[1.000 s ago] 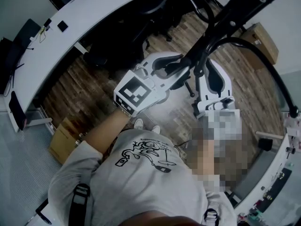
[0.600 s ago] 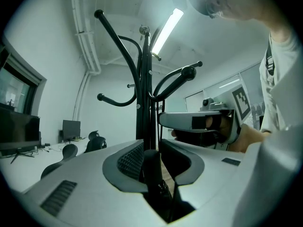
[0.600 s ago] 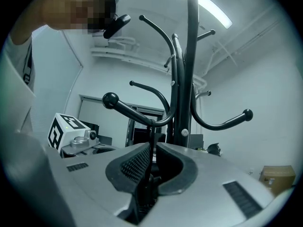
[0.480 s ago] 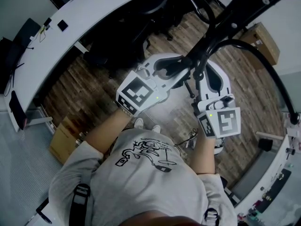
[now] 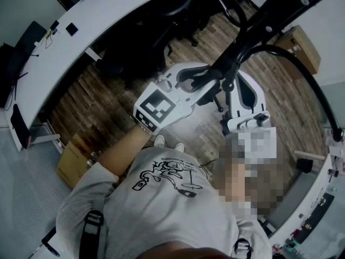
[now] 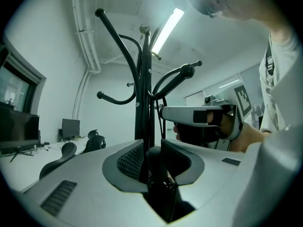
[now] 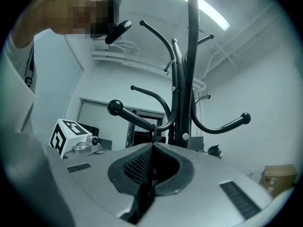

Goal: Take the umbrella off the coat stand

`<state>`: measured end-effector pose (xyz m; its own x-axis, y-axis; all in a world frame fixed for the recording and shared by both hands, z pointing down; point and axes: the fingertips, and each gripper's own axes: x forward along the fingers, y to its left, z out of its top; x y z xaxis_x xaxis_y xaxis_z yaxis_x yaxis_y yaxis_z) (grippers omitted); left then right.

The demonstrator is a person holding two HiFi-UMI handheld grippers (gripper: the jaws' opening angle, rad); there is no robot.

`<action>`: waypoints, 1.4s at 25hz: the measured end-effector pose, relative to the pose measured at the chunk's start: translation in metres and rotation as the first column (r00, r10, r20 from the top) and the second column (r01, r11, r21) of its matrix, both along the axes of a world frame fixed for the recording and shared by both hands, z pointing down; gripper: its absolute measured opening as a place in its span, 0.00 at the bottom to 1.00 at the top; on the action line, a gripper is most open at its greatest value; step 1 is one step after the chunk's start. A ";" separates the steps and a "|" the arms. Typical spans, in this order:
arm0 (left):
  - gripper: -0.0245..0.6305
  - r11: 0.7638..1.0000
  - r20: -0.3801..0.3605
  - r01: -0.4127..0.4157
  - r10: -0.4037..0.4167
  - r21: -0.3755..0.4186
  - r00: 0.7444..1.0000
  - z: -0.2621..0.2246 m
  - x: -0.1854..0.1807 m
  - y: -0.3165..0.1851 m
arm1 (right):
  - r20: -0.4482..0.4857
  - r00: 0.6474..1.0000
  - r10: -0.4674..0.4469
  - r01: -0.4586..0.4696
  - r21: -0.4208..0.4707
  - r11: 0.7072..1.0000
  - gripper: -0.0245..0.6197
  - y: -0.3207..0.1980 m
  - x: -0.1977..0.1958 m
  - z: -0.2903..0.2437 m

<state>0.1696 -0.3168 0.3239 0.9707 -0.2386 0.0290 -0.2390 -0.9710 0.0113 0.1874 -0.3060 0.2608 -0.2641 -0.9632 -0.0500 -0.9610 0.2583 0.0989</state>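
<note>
Brown wood floor [image 5: 91, 112] and a long white desk [image 5: 108, 15] lie far below, and the black coat stand [image 5: 272, 15] rises close in front of the person. Both tools are up by its pole, near each other.

The left gripper [image 6: 154, 157] is squeezed on a fat black part of the umbrella [image 6: 158, 178], which sits just beside the pole. The right gripper [image 7: 152, 148] has its jaws pressed together on a thin loop [image 7: 154, 132] — a string that runs up to a hook [image 7: 137, 119] with a ball on its end.

I think this is the lifting-off step: the umbrella is held, but its loop does not look off the hook yet. Next, the loop needs to slide up and out past the ball — then both tools can pull away from the stand.

The left arm [image 5: 121, 147] reaches up and forward, bent a little. The right arm is mostly hidden.
</note>
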 end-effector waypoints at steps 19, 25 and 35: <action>0.23 1.000 -0.012 0.001 -0.001 0.012 1.000 -0.011 -0.015 0.018 | -0.006 1.000 -0.018 0.018 0.029 0.999 0.05 0.021 -0.017 -0.014; 0.23 1.000 -0.022 0.001 -0.001 0.015 1.000 -0.017 -0.019 0.026 | -0.012 1.000 -0.020 0.021 0.039 0.999 0.05 0.030 -0.022 -0.020; 0.23 1.000 -0.034 0.004 -0.003 0.024 0.999 -0.024 -0.030 0.041 | -0.016 1.000 -0.025 0.026 0.060 0.998 0.05 0.046 -0.032 -0.029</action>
